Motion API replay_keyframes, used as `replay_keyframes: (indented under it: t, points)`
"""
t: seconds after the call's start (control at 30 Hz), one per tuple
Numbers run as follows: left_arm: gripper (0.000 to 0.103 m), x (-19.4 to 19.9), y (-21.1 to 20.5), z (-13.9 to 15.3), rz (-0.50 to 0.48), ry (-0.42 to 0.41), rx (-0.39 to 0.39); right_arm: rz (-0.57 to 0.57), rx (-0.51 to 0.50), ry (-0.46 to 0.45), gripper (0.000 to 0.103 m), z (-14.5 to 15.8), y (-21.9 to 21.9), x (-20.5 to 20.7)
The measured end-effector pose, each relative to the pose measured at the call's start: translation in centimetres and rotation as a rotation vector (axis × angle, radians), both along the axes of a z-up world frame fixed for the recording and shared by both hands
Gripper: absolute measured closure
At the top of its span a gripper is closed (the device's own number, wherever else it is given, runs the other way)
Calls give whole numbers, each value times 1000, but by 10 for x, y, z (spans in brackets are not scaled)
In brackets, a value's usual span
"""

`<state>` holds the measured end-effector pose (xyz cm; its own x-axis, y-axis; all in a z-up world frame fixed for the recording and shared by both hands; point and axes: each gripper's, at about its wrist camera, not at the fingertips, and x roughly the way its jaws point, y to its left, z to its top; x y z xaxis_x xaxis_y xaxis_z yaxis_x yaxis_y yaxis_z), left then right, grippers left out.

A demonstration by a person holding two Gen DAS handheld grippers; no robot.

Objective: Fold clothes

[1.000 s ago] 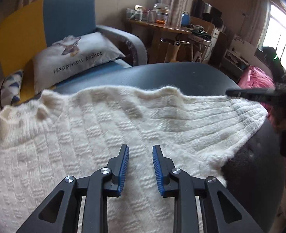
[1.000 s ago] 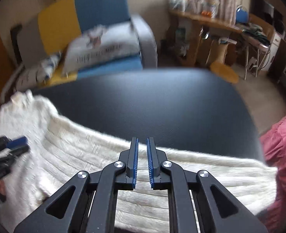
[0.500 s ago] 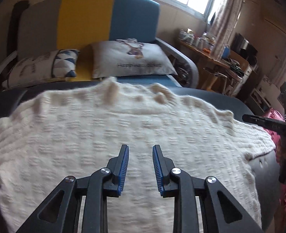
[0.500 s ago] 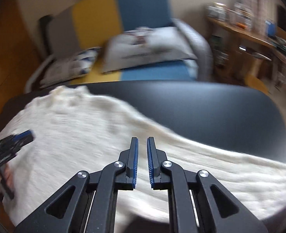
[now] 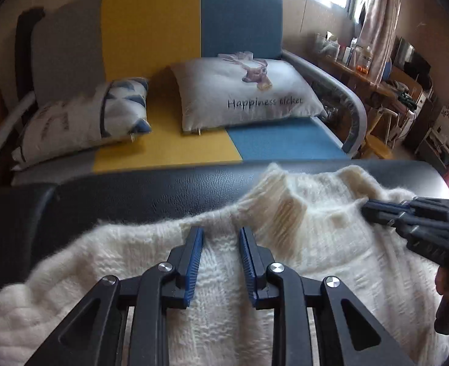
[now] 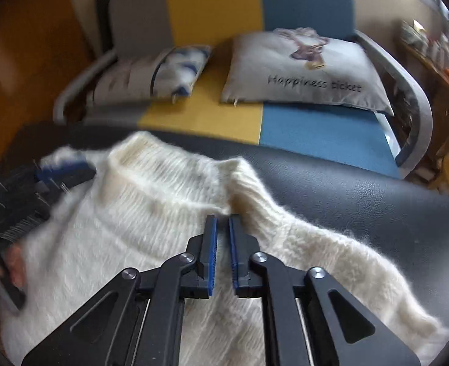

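I see the white sweater [image 5: 300,244] on the black table [image 5: 133,195], collar pointing away from me. My left gripper [image 5: 219,238] stands apart over the left shoulder. My right gripper [image 6: 222,228], nearly closed on nothing, sits beside the collar.

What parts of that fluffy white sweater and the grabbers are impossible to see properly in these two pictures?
- Sweater hem and lower body: cut off by the bottom edge in both views, behind the gripper bodies.
- Left gripper in the right wrist view: motion-blurred, jaw gap unreadable there.
- Right gripper in the left wrist view: seen side-on, so its grip on the knit is unclear.
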<state>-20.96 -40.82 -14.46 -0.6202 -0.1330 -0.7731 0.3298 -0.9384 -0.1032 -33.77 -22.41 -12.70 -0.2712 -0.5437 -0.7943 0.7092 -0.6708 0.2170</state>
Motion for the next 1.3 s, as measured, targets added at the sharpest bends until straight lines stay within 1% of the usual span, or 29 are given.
replay_keyframes:
  t: [0.07,0.17,0.2,0.27,0.3,0.37,0.43,0.47,0.57,0.67,0.73,0.87,0.93,0.97,1.03,1.07,1.1,1.13,1.23,1.3]
  points:
    - [78,5,-5,0,13,28,24,-13,-45,-18,97,-1,9,-1]
    - [78,15,-14,5,32,69,76,-23,-61,-42,96,5,13,-1]
    - [78,18,-14,9,20,92,82,-24,-65,-38,93,9,15,-1]
    - [78,18,-9,17,-22,118,66,-8,-81,12,93,23,17,3]
    - [78,15,-4,19,-44,115,48,0,-83,32,93,29,18,4]
    - [78,6,5,20,-85,96,9,5,-42,83,93,35,15,5]
    - [78,-7,13,15,-112,53,-33,16,7,93,93,33,8,1]
    - [78,-10,12,11,-105,44,-30,27,23,89,93,30,5,-1]
    - [78,-16,10,3,-76,27,-15,32,75,113,93,18,-3,-7]
    - [78,-9,0,-1,-43,49,53,-20,72,113,94,5,2,-16]
    - [78,-6,-3,2,-40,63,71,-45,72,116,94,-1,4,-20]
    - [78,2,-8,9,-36,93,104,-47,76,114,93,6,6,-19]
    - [78,5,-11,12,-35,107,120,-31,32,117,93,18,8,-13]
    - [78,6,-12,13,-27,101,116,-6,0,114,91,24,7,-8]
    - [78,2,-16,7,-22,70,100,66,-17,106,90,29,0,3]
    - [78,-1,-17,4,-20,54,92,98,-3,104,90,28,-6,6]
    - [78,-3,-19,2,-17,39,84,114,33,108,90,22,-13,8]
    - [78,-5,-20,-1,-15,23,76,109,57,110,90,15,-16,7]
    - [78,-4,-12,0,-20,13,21,50,60,98,91,-1,-15,1]
    - [78,1,-16,4,-10,15,52,35,52,77,91,4,-13,1]
